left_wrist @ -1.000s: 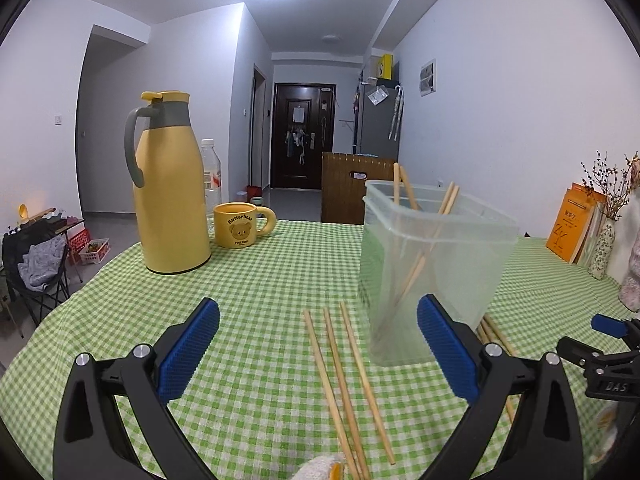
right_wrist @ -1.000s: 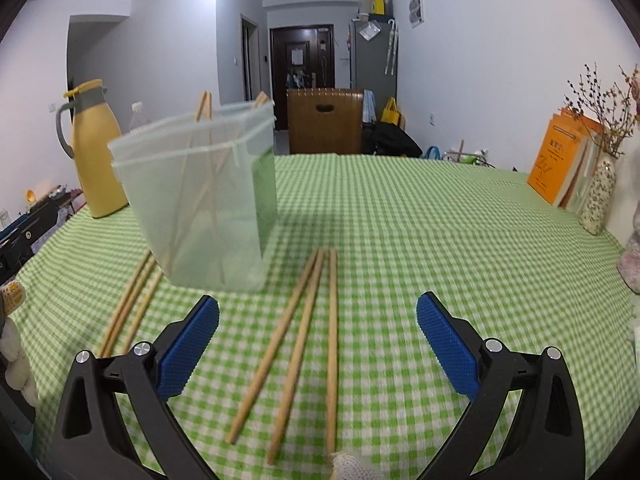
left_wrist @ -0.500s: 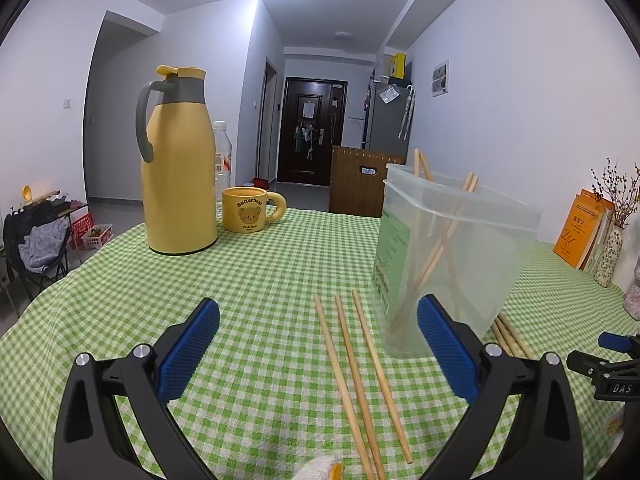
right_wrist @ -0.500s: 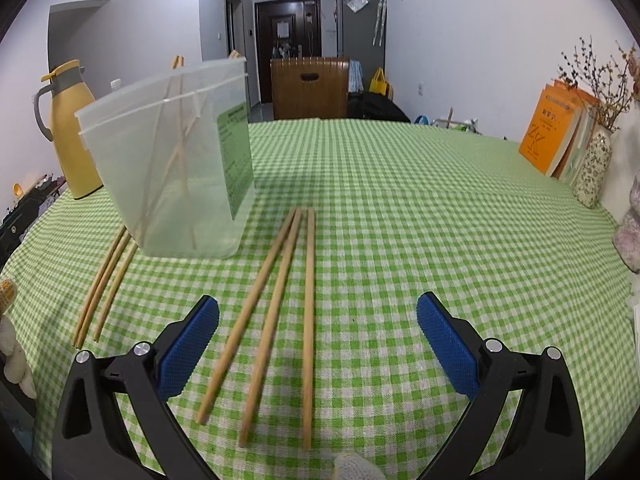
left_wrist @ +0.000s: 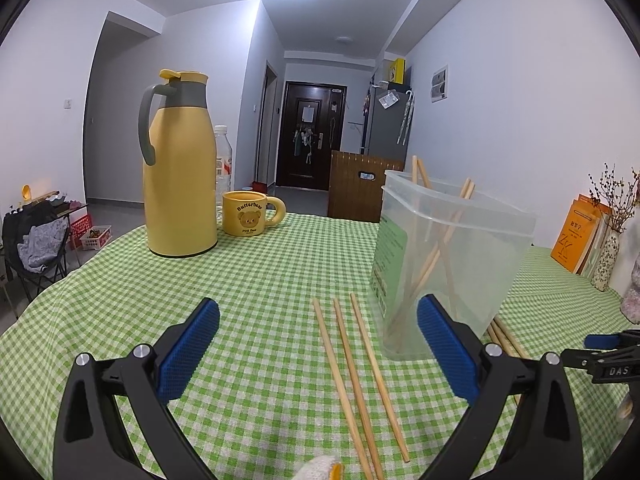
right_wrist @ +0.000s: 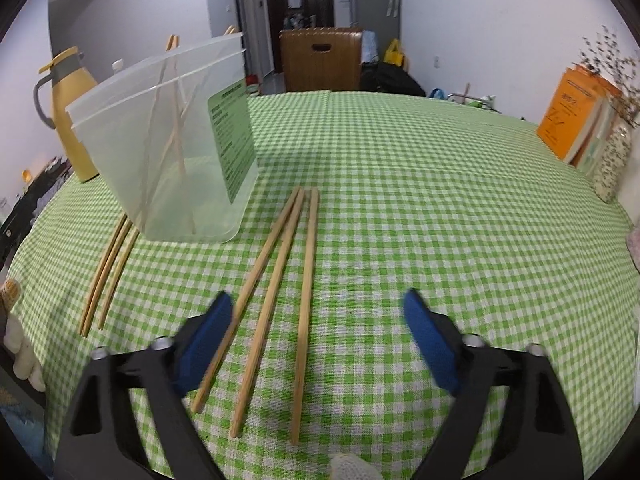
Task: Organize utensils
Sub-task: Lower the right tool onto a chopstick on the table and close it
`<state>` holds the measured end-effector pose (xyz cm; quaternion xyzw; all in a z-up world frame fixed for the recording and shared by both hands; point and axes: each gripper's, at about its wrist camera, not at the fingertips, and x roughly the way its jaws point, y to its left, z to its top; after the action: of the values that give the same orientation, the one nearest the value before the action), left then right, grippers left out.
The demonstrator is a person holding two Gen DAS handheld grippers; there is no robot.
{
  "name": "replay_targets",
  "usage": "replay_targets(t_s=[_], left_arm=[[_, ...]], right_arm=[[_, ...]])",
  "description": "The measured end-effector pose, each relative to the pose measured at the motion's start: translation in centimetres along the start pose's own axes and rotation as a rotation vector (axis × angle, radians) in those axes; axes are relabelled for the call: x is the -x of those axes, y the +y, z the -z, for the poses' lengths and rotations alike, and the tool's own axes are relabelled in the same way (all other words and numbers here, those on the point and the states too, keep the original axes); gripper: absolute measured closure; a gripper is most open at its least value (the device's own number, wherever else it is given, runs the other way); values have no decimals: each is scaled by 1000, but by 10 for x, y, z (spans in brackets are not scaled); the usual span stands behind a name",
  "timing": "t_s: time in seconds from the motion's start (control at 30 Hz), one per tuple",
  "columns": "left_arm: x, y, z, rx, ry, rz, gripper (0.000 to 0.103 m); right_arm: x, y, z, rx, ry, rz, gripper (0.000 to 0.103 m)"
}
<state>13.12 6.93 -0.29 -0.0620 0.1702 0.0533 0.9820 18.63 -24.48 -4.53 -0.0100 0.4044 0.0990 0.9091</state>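
Right tool (right_wrist: 318, 336) low in its own frame, blue pads blurred, jaws closing with three bare wooden chopsticks (right_wrist: 272, 300) lying between them; the pads are not on the wood. The near ends of those sticks run under the tool's frame line, and a white-gloved knuckle (right_wrist: 348, 466) is cut off at the bottom edge.

Upper left of that view stands the clear plastic container (right_wrist: 168, 148), cloudy walls, green label on one side. More chopsticks lean inside, only hazy lines through the plastic. Another three chopsticks (right_wrist: 108, 268) lie at its lower left, their far ends hidden behind its base.

Left tool (left_wrist: 318, 344) gapes wide, textured blue pads with nothing between but the green checked cloth of the bench (left_wrist: 260, 280) and that same trio of sticks in lower centre. The container there is right of centre, partly behind the right pad. The other tool pokes in at the right edge, mostly cut off.

Upper left: a smooth yellow jug (left_wrist: 180, 184), a yellow bear mug (left_wrist: 250, 214), a bottle (left_wrist: 223, 160) half hidden behind the jug.
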Motion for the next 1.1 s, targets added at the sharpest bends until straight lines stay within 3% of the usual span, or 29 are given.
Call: replay_targets(t_s=[0.23, 0.53, 0.83, 1.1], left_arm=[[3, 1, 0, 7, -8, 6, 7], [5, 1, 0, 12, -11, 14, 7], [7, 2, -1, 19, -13, 28, 7], [8, 2, -1, 22, -11, 33, 7]], right_arm=[[-24, 5, -10, 54, 129, -35, 70], [-57, 7, -28, 51, 288, -60, 91], [-85, 8, -33, 35, 396, -46, 95], [-95, 19, -32, 50, 405, -9, 95]])
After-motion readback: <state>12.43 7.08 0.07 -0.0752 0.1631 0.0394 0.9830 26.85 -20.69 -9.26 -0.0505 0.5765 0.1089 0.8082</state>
